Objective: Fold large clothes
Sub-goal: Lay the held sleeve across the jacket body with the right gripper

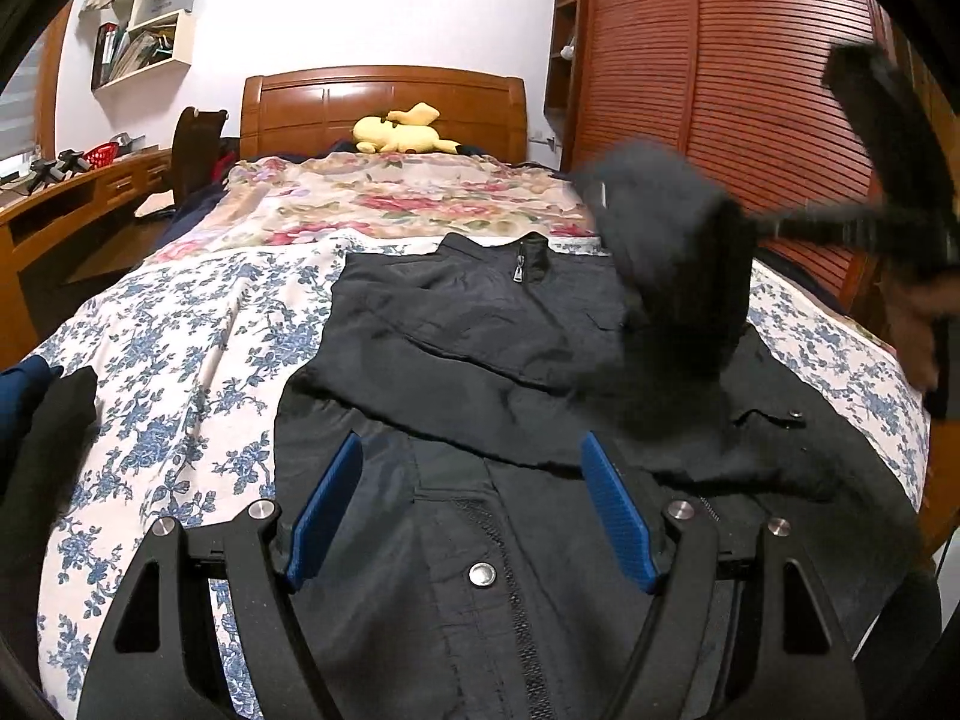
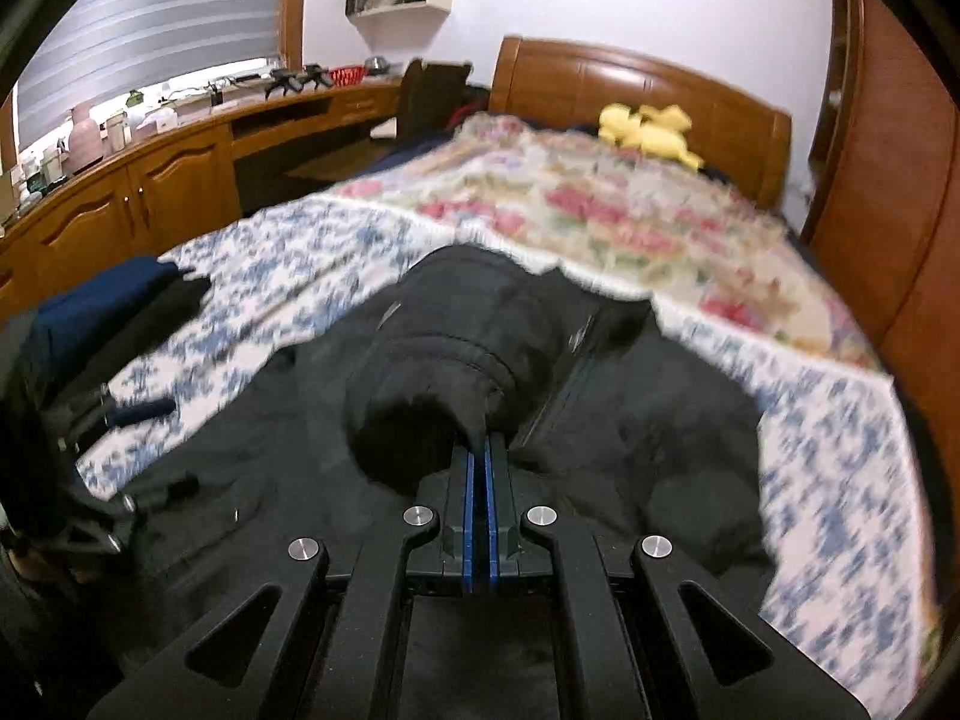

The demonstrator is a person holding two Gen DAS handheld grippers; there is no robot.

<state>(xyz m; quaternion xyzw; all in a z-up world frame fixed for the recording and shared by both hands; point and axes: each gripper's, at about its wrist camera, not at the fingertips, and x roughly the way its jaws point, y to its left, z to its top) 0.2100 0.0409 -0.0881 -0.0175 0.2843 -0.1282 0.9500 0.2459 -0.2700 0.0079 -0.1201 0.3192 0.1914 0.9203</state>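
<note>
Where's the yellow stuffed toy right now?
The yellow stuffed toy lies at the far end of the bed, against the wooden headboard, just beyond the red-flowered blanket; both views show it top centre.

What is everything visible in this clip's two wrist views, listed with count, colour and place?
black zip-up jacket: one, black, spread on the bed, one sleeve lifted
blue floral bedsheet: one, white and blue, under the jacket
red floral blanket: one, cream and red, farther up the bed
yellow plush toy: one, by the wooden headboard
folded dark clothes: one pile, navy and black, bed's left edge
wooden desk: one, brown, left of bed
slatted wooden wardrobe: one, reddish, right
wall shelves: white
left gripper: open, over jacket
right gripper: shut on sleeve
</note>
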